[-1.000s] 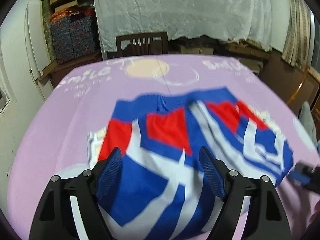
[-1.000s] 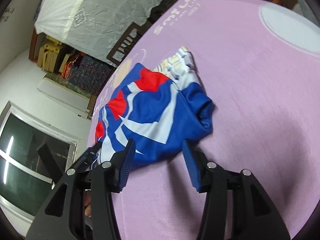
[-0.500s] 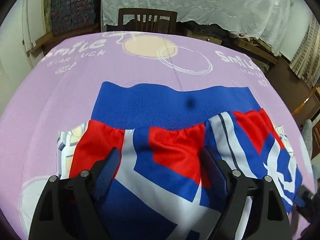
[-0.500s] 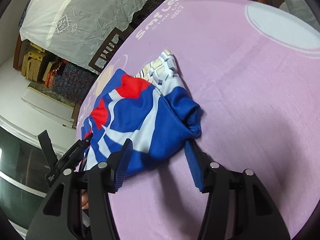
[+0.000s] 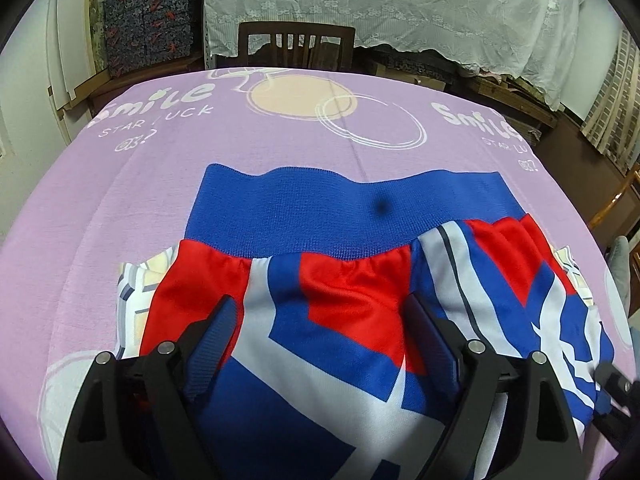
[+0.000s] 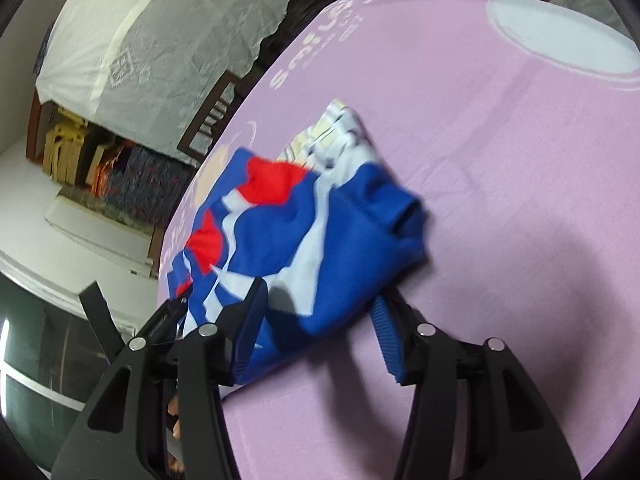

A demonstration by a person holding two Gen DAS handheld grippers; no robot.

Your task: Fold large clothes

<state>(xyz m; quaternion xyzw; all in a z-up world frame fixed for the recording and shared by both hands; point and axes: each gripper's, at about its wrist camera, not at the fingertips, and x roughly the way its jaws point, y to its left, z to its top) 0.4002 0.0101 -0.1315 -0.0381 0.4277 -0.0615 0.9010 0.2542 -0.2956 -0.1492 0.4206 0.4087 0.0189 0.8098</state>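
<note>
A lived-in home room, used partly for storage. A table draped in a lilac cloth [image 5: 120, 208] printed with "Smile" fills the view. At twelve o'clock stands a dark wooden dining chair [image 5: 296, 46]; behind it, furniture under a white lace sheet [image 5: 400, 4]. At eleven o'clock, patterned fabric storage boxes [image 5: 148, 24] are stacked against a white wall.

- Right gripper [image 6: 318, 312] low over lilac printed tablecloth [image 6: 500, 200], jaws parted, blue pads either side of near fold of garment.
- Blue, red and white jacket [image 6: 296, 232] lay bunched; contact with pads unclear.
- Left gripper [image 6: 160, 320] at jacket's far-left edge.
- Wooden chair [image 6: 212, 120] behind table.
</note>
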